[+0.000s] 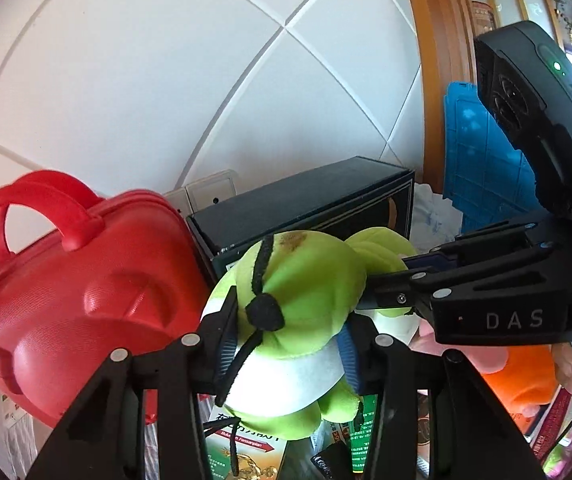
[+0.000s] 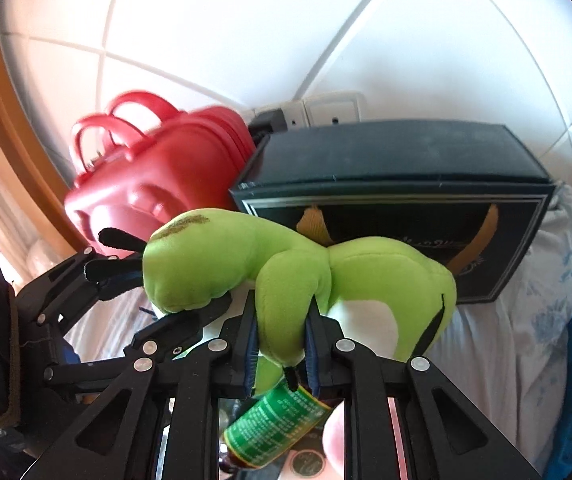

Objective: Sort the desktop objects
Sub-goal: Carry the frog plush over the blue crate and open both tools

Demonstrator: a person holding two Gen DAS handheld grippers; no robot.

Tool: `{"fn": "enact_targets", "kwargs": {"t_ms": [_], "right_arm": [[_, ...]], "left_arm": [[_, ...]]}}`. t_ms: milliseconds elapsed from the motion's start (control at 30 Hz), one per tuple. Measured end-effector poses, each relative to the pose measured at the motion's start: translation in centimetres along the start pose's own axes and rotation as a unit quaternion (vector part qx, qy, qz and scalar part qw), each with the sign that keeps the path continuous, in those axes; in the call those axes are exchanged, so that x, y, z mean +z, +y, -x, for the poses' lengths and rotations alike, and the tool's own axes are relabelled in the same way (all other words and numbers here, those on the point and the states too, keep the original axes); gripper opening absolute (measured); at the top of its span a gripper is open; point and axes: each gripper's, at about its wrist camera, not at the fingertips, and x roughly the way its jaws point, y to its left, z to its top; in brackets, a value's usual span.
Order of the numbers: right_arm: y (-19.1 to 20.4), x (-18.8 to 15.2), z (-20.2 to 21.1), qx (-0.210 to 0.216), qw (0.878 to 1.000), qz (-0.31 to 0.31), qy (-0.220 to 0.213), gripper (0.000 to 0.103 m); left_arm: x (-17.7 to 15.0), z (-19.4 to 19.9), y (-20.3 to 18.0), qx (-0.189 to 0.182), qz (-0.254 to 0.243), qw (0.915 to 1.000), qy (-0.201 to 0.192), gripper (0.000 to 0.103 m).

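Above the cluttered desk, a green plush toy (image 1: 302, 304) is gripped from both ends: the left gripper (image 1: 286, 344) is clamped on its head, the right gripper (image 2: 282, 344) on one leg, with a red case (image 1: 78, 292) at nine o'clock.

Plush toy (image 1: 298, 304) is held up before the box (image 1: 302, 204), which is set against the wall (image 1: 126, 80). Case (image 1: 70, 292) is placed left of the box, touching it. Bottle (image 2: 276, 426) is seen below the toy.
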Motion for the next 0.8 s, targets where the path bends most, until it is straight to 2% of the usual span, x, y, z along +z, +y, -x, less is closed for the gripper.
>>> {"fn": "enact_targets", "kwargs": {"t_ms": [133, 267, 467, 667, 800], "right_arm": [[2.2, 0.3, 4.9, -0.009, 0.999, 0.019, -0.043, 0.019], [4.5, 0.4, 11.7, -0.019, 0.994, 0.036, -0.097, 0.019], [7.5, -0.6, 23.5, -0.064, 0.978, 0.055, -0.191, 0.019], [7.2, -3.8, 36.2, -0.124, 0.951, 0.032, -0.282, 0.019], [5.2, -6.0, 43.6, -0.18, 0.929, 0.013, -0.324, 0.019]], "left_arm": [[2.1, 4.1, -0.7, 0.002, -0.007, 0.9995, -0.032, 0.043], [4.7, 10.0, -2.4, 0.0, -0.021, 0.9967, -0.079, 0.043], [9.5, 18.1, -7.2, -0.019, -0.06, 0.9877, -0.143, 0.043], [13.8, 24.6, -15.0, -0.089, -0.1, 0.9679, -0.213, 0.043], [16.8, 26.0, -20.8, -0.156, -0.109, 0.9524, -0.238, 0.044]]}}
